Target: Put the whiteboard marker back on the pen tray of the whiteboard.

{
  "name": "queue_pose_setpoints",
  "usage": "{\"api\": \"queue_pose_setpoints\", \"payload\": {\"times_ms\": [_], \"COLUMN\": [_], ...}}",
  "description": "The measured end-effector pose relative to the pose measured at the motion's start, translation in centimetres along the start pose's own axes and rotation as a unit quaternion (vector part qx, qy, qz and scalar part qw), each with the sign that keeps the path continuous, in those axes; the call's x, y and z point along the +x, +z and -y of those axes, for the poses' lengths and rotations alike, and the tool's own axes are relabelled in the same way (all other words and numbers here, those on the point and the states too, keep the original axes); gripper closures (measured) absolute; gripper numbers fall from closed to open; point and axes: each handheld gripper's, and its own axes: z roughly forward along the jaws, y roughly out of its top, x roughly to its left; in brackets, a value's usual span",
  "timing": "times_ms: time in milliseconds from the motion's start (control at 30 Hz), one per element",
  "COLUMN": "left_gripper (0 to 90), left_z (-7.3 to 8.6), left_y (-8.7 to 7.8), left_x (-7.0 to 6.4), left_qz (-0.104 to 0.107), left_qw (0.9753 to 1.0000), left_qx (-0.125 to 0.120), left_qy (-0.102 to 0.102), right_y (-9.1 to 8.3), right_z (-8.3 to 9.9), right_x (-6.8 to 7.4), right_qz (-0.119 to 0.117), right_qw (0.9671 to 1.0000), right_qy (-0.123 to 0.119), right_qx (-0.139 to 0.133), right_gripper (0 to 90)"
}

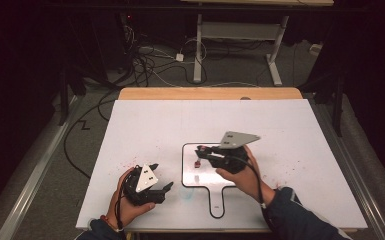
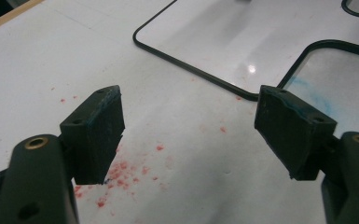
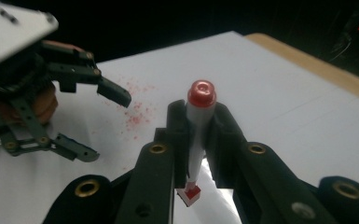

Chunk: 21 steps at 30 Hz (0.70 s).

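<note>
1. The right gripper (image 3: 200,140) is clenched on a red-capped marker (image 3: 198,135); in the right gripper view the pen stands between the two black jaws, cap end up and away from the camera, with a small red-and-white tip at its lower end just above the shiny surface.
2. In the high view the marker (image 1: 198,161) is hard to make out — a small dark and red bit at the left end of the right gripper (image 1: 202,152), over the left part of the whiteboard (image 1: 202,177).
3. The whiteboard is a small paddle-shaped panel with a black rim and a handle loop pointing to the near edge; it lies on the white sheet (image 1: 145,125) covering the table (image 1: 210,93). The right hand (image 1: 242,175) and gripper hide much of its right side.
4. The left gripper (image 1: 162,186) is released, its jaws standing wide apart. In the left gripper view its pads (image 2: 98,133) hover over the sheet, with the whiteboard's rim (image 2: 191,70) further off and part of the handle loop cut off at the right edge.
5. Red specks (image 2: 121,172) on the sheet read plainly in the left gripper view, as does a faint blue smear (image 2: 312,91) inside the handle loop; the high view shows them only as dim marks.
6. The right gripper view also catches the left gripper (image 3: 81,119) further off, open, its hand partly cut off at the left edge.
7. Whether the marker's tip touches the whiteboard cannot be told.
</note>
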Motion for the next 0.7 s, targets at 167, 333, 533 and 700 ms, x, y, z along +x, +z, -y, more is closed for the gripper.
{"api": "queue_pose_setpoints", "payload": {"times_ms": [167, 333, 533, 700], "left_gripper": [23.4, 23.4, 23.4, 23.3], "left_z": [0.0, -0.1, -0.4, -0.5], "left_y": [0.1, 0.3, 0.5, 0.7], "left_x": [0.1, 0.0, -0.2, -0.4], "left_qz": [-0.008, -0.019, -0.019, -0.016], "left_qw": [1.0000, 0.9998, 0.9997, 0.9996], "left_qx": [0.004, 0.007, 0.011, 0.014], "left_qy": [0.000, 0.009, 0.015, 0.018], "right_y": [-4.9, -9.0, -12.2, -12.1], "right_z": [-0.1, 1.0, 2.5, 4.0], "right_x": [-1.3, -2.7, -4.3, -5.5], "right_qz": [0.026, 0.030, 0.049, 0.036], "right_qw": [0.9994, 0.9989, 0.9940, 0.9847], "right_qy": [0.010, 0.035, 0.073, 0.125], "right_qx": [-0.019, 0.009, 0.065, 0.116], "right_gripper": [81.1, 81.1, 81.0, 80.9]}}
